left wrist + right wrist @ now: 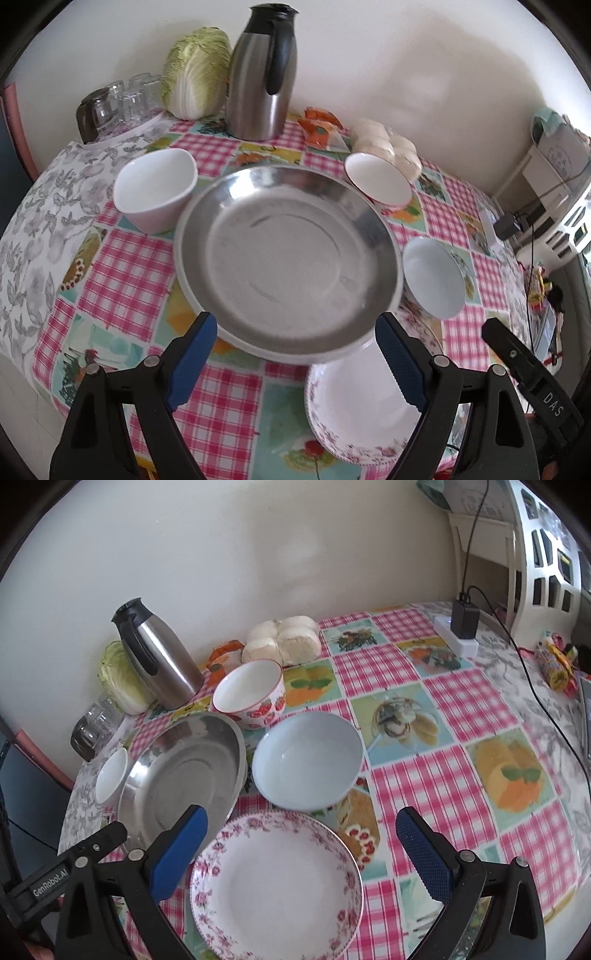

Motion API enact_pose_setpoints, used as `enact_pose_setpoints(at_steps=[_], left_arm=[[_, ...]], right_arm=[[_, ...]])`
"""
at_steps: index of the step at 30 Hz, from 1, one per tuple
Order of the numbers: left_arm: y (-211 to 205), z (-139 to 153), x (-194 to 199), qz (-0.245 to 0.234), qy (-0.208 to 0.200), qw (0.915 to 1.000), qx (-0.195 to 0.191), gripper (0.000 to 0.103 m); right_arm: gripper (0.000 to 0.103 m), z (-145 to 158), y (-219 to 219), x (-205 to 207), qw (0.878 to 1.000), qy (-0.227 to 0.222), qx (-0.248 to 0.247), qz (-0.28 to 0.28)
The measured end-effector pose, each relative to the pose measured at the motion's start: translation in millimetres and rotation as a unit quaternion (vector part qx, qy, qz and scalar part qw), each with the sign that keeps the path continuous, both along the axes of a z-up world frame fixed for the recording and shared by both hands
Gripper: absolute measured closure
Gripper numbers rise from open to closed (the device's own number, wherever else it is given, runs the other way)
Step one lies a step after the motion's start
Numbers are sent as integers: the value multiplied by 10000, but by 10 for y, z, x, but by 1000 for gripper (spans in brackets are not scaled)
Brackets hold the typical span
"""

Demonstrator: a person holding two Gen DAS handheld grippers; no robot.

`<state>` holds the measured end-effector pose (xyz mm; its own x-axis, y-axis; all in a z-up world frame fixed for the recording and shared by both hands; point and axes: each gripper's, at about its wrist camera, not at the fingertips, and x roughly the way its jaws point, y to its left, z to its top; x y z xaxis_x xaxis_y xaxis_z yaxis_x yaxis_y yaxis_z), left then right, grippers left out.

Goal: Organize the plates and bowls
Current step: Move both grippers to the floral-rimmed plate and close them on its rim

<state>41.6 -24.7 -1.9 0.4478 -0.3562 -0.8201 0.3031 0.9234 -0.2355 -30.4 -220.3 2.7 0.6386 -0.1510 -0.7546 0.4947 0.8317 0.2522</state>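
Observation:
A steel plate (284, 254) lies on the checked tablecloth in front of my open left gripper (295, 325), whose blue pads flank its near rim; it also shows in the right wrist view (184, 771). A white square bowl (153, 190) (110, 780) stands to its left, a strawberry bowl (378, 181) (249, 694) behind it, a pale blue bowl (434, 277) (308, 758) to its right. A floral plate (277, 886) (354, 402) lies between the open fingers of my right gripper (301, 827), which is empty.
A steel thermos jug (262, 70) (155, 650), a cabbage (197, 72), upturned glasses (118, 103), orange packets (319, 127) and bagged buns (282, 638) line the wall. A power strip with charger (460, 627) and cable lies at the far right.

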Motion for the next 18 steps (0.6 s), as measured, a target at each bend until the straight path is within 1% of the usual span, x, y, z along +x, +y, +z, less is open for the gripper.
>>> enact_pose_setpoints(at_steps=[6,8,10,11,14,16,18], left_arm=[[-148,-135,-64,-206,376,9990,94,15],[-198,-170,-80,-278,442,9985,152,15],[-247,-229,-95,-361,560,9975,236,15],[-266,-263,-99,-407,644,9967,271,16],[-344,-367,-102,-495,779,9942,545,16],[-368,-430,-91,-561,926,9925,566,16],[-406,-510,-92,-620,1088,9904,580,16]], right_arm=[[0,-106,-8,-64,9996,280,33,-48],[0,-153,-22,-73,9993,329,156,-15],[0,-206,-24,-66,9988,377,306,44],[0,-252,-15,-48,9982,478,342,84],[0,-377,3,-6,9963,779,343,124],[0,-463,-33,-3,9947,904,484,90],[0,-549,-96,-16,9927,923,780,52]])
